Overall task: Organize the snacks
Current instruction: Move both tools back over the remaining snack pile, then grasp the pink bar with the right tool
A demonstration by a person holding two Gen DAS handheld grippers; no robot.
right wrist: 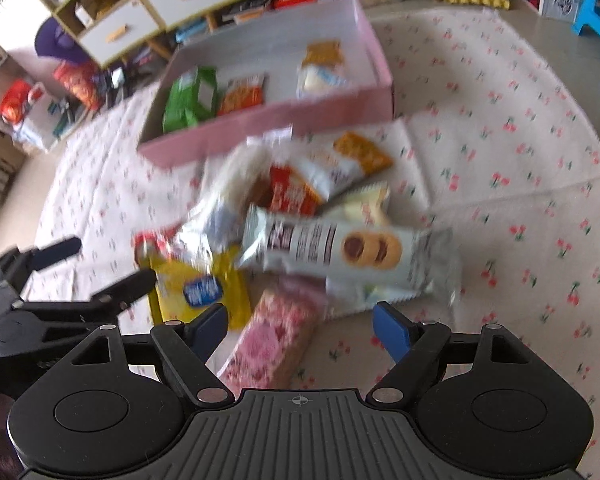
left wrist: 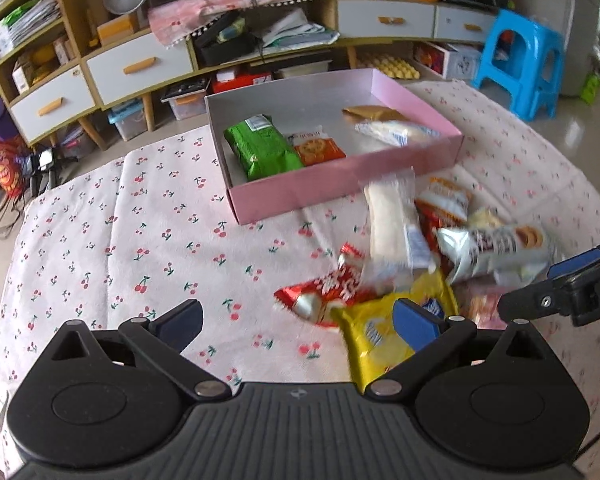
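Left wrist view shows the left gripper [left wrist: 296,320] with jaws spread wide and nothing between them, poised above the near left edge of a heap of wrapped snacks on the cherry-print white cloth [left wrist: 100,240]. Its right finger overlaps the crinkled yellow foil packet [left wrist: 374,336], but contact cannot be confirmed. Beyond the heap, the shallow pink cardboard box [left wrist: 340,184] already holds a green foil bag [left wrist: 260,148], a small orange biscuit packet [left wrist: 318,148] and a pale wrapped pastry [left wrist: 396,132], so sorting is judged partly done.

The right gripper [right wrist: 300,330] is also parted and empty, straddling a pink flowered bar [right wrist: 276,344], with a long white cookie packet [right wrist: 340,252] just beyond.

The step appears to be a reach for the next snacks; each hand would need to lower onto one wrapper and close without snagging its neighbours. Blur smears the labels, and overlapping wrappers hide the heap's lower layers.
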